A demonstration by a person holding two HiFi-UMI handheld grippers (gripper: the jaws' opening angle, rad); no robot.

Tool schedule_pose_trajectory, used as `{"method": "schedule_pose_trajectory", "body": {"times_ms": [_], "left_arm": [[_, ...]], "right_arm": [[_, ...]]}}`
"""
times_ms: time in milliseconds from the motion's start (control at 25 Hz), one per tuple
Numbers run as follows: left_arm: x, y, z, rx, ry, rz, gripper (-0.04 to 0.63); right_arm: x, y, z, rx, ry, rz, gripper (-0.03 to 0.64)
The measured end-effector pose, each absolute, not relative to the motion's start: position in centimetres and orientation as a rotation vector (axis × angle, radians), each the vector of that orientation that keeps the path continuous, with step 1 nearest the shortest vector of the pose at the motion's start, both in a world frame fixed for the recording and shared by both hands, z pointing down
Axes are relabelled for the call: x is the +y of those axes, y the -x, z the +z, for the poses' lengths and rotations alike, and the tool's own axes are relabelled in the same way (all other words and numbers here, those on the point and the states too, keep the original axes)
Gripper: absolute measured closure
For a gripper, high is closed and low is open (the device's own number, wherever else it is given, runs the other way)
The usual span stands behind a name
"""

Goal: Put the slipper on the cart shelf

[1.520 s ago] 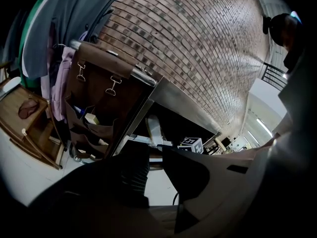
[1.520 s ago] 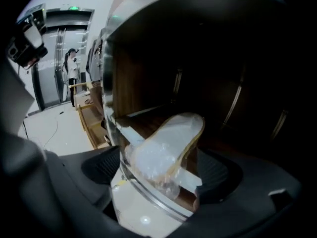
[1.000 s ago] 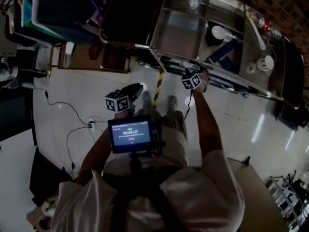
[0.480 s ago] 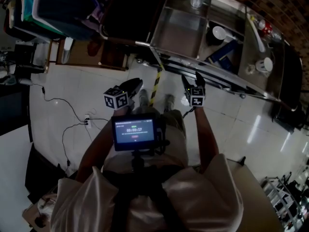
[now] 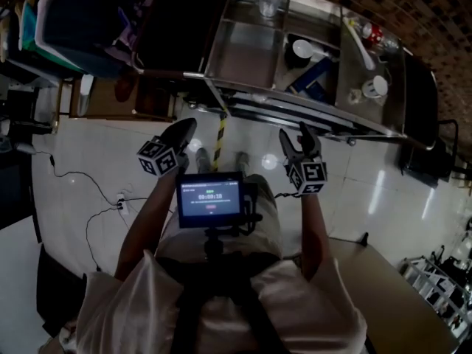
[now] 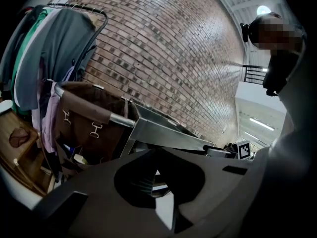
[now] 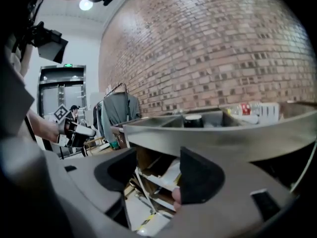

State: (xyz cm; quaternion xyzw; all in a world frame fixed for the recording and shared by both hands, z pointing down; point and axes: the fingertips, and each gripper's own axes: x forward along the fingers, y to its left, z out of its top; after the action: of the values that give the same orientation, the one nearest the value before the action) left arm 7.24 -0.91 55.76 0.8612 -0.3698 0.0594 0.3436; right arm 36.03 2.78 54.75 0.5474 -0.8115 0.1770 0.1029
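The steel cart [image 5: 221, 88] stands in front of me, its top tray holding cups and bottles. I cannot make out the slipper in the head view. In the right gripper view a small pinkish shape [image 7: 175, 196] shows on the cart's lower shelf [image 7: 163, 182], beside the jaw's edge; what it is I cannot tell. My right gripper [image 5: 299, 140] is held up short of the cart, its jaws closing with nothing between them [image 7: 153, 168]. My left gripper [image 5: 182, 130] is shut and empty, raised at the left, with the cart [image 6: 158, 133] beyond it.
A clothes rack [image 5: 66, 13] with hanging garments [image 6: 44, 58] and a brown bag [image 6: 84, 113] stand left of the cart. Yellow-black tape [image 5: 220, 135] and cables [image 5: 96, 205] lie on the white floor. A white cup [image 5: 375, 87] sits on the cart top. A table corner [image 5: 391, 286] is at my right.
My right gripper has drawn back from the cart's lower shelf and its jaws have narrowed. The left gripper has lifted and drifted left. The cart now sits farther from both.
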Motion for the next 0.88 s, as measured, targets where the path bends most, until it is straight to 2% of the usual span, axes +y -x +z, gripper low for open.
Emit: {"method": "schedule_pose_trajectory", "body": {"times_ms": [400, 880], "left_arm": [[-2.2, -8.8, 50.7, -0.981, -2.333, 0.025, 0.595], [-1.3, -10.4, 51.7, -0.957, -2.289, 0.019, 0.595]], "right_arm": [[4.4, -40.6, 46.0, -2.447, -1.784, 0.495, 0.328], [5.7, -41.3, 46.3, -2.447, -1.817, 0.561, 0.328]]}}
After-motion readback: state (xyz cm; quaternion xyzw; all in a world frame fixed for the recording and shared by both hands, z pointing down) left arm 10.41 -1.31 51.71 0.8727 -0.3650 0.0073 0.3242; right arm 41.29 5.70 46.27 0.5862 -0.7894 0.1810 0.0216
